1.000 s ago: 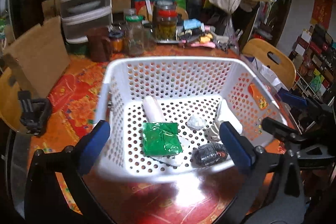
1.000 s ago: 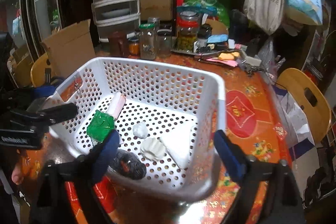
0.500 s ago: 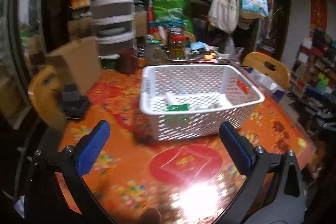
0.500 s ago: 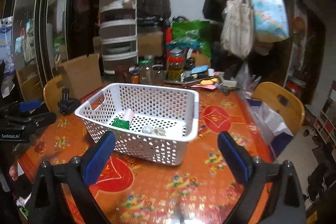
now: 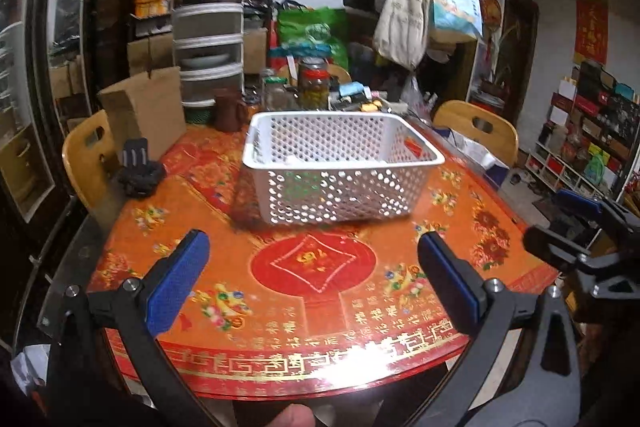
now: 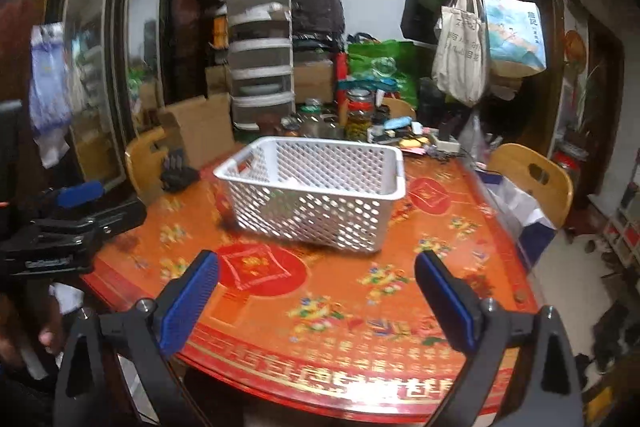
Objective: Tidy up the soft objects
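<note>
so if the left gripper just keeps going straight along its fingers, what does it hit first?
Probably the white basket. The left gripper is open and empty, aimed over bare orange tablecloth at the basket's near wall. Nothing stands between them. If its line dips, the cloth comes first; depth is unclear.

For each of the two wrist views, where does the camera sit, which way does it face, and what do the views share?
Left wrist: on the left gripper, facing across the table toward the white basket; the right gripper and a fingertip show.
Right wrist: on the right gripper, facing the basket from farther right; the left gripper shows.
Shared: basket, table, both wooden chairs, hanging bags.
</note>
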